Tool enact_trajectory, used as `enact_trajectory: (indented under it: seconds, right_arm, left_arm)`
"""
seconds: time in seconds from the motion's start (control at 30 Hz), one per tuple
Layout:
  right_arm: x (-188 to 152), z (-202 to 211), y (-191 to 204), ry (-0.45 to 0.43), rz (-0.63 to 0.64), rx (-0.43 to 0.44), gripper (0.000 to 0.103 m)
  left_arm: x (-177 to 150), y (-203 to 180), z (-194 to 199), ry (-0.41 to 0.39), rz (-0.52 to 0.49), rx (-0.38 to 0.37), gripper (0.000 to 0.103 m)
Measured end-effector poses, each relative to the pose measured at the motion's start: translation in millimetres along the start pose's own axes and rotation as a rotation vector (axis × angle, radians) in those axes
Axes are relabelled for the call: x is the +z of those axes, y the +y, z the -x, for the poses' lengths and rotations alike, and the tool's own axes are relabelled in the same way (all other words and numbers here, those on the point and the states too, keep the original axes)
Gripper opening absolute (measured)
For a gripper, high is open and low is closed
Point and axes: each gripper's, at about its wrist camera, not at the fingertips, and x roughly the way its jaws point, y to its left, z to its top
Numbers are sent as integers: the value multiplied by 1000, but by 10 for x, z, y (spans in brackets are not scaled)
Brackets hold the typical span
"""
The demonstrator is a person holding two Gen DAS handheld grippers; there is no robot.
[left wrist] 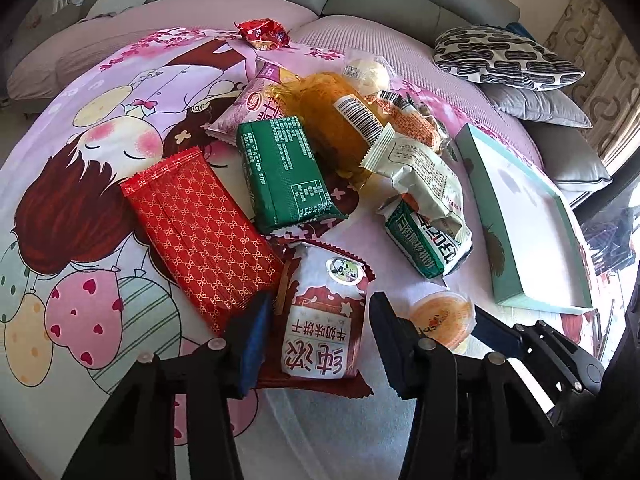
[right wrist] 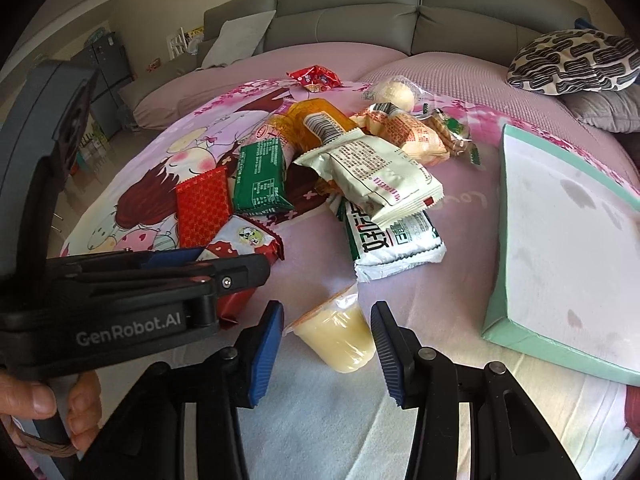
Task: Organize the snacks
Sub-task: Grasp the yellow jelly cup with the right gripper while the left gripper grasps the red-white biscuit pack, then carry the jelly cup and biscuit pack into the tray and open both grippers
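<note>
A pile of snack packs lies on a pink cartoon bedsheet (left wrist: 100, 152). My left gripper (left wrist: 320, 344) is shut on a red-and-white milk biscuit pack (left wrist: 324, 320), one pad on each long side. It also shows from the side in the right wrist view as the left gripper (right wrist: 224, 268), clamped on the same biscuit pack (right wrist: 244, 240). My right gripper (right wrist: 328, 344) is shut on a small yellow jelly cup (right wrist: 340, 340) lying tilted on the sheet, also seen as the jelly cup (left wrist: 440, 320). A teal box (right wrist: 496, 312) with a white inside lies to the right.
Beside the held pack lie a red patterned pack (left wrist: 200, 232), a green pack (left wrist: 284, 172), an orange bag (left wrist: 340, 120) and white-green packs (left wrist: 432, 232). A small red packet (left wrist: 264, 34) sits farther back. Patterned and grey cushions (left wrist: 504, 60) and a grey sofa back (right wrist: 360, 12) border the bed. A hand (right wrist: 40, 400) holds the left gripper.
</note>
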Motion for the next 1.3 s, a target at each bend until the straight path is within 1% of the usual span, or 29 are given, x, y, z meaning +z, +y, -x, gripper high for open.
enact_trajectory:
  seconds: [0.17,0.3,0.33,0.37,0.47,0.67,0.77,0.97,1.13,1.23,1.3]
  right_arm:
    - [-28,35,-85,3,-26,1,48]
    - [-23,33,-79,4,-24,-2,48]
    - [-21,36,-79,4,-24,-2,48]
    - [-19,43,-82,2,-26,-3,48]
    - [-9,86,-107,-14,-46,22,44]
    - [3,116,-122,-19,-58,32,44]
    - [23,205,-159,-53,-77,39,44]
    - [97,461,-215,-140,-106,33,44]
    - [148,585,-303,-180,-124,7,44]
    - [164,641,-412,-198,-147,-29,44]
    - [165,698,-555,-214,-182,-55,44]
  left_arm:
    - [-12,-83,-53,-3,-40,45,52]
    - [-22,-142,-80,-7,-73,81,51]
    - [-23,-149,-77,-11,-76,87,50]
    - [-22,-159,-71,-14,-76,86,44]
    - [-13,-159,-52,-14,-50,45,42]
    - [0,-196,47,-38,-50,51,41]
    - [19,-190,151,-60,-47,54,41]
    - [101,-234,382,-127,-50,54,41]
    - [194,-386,442,-152,-69,34,41]
    - [263,-538,423,-156,-89,4,41]
    - [297,-664,407,-163,-106,-23,41]
